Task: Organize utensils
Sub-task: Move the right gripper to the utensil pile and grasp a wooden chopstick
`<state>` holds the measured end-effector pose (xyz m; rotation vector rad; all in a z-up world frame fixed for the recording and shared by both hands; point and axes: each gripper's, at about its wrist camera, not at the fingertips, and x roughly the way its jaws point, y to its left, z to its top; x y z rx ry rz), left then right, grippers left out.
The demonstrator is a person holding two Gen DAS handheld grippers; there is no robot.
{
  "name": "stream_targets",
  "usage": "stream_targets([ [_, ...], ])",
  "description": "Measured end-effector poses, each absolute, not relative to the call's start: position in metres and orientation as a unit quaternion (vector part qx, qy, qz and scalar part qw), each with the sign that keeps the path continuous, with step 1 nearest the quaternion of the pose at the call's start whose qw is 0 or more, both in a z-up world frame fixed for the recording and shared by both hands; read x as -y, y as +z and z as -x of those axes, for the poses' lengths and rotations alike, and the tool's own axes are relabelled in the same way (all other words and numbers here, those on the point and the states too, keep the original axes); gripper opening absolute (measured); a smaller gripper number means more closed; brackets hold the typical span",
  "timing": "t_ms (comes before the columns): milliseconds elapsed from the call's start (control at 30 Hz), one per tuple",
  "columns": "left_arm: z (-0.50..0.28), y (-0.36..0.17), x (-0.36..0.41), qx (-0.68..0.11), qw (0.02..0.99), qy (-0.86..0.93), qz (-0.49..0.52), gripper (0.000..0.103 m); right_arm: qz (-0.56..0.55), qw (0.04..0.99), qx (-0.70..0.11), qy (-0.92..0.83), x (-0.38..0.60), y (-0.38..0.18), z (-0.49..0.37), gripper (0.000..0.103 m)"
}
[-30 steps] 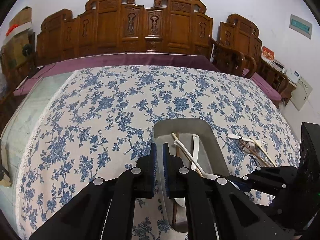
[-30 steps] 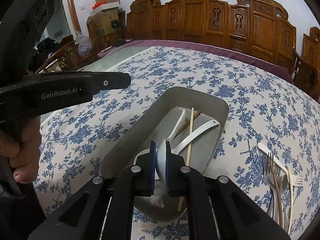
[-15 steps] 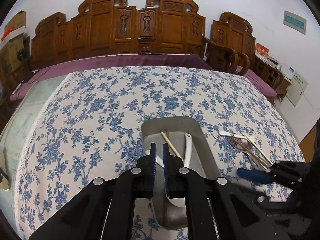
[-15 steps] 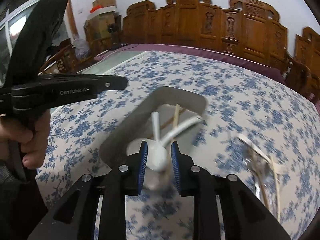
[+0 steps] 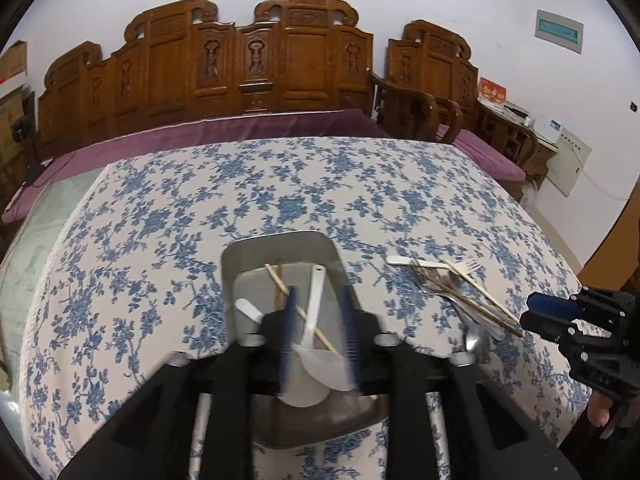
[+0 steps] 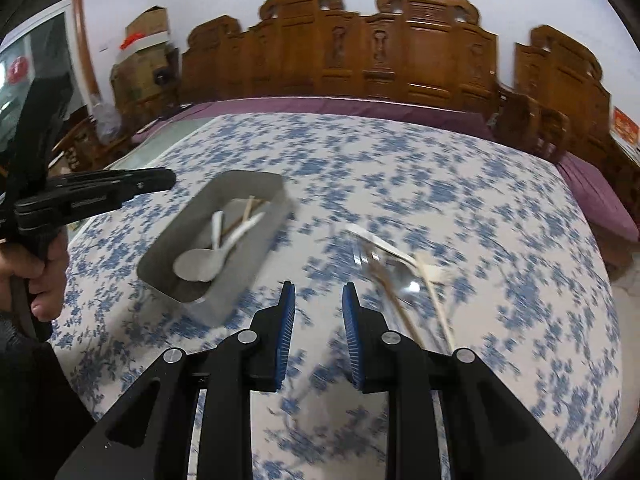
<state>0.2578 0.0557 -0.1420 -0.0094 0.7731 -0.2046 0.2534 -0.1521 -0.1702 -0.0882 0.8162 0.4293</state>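
We see one grey tray (image 5: 240, 256) on the desk (image 5: 160, 208), which wears a blue-flowered cloth. In the tray we count two white spoons (image 6: 218, 256) and two wooden chopsticks (image 6: 245, 211), one chopstick lying across a spoon handle.

The left claw (image 5: 320, 332) hangs over the tray's near end; its jaws have just been opening and stand apart, gripping nothing, with a spoon bowl showing in the gap below them.

The right claw (image 6: 318, 320) hovers over bare cloth between the tray and the loose pile (image 5: 452, 292). Its jaws have also just been opening and stand apart with nothing between them.

In the pile, to the right of the tray, we make out one white fork, one white handle, two chopsticks and some metal pieces; blur keeps us from counting those.
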Motion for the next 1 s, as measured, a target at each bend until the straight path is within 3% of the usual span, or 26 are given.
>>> stream_targets([
  [667,-0.208,-0.167,0.035,-0.398,0.907,-0.113,-0.072,0.052,0.026,0.898,-0.410,0.160,0.245,-0.187,-0.241,0.026],
  [1000,-0.200,-0.185,0.066,-0.425,0.895,-0.116,-0.074,0.052,0.020,0.884,-0.433,0.173,0.253,-0.226,-0.284,0.026],
])
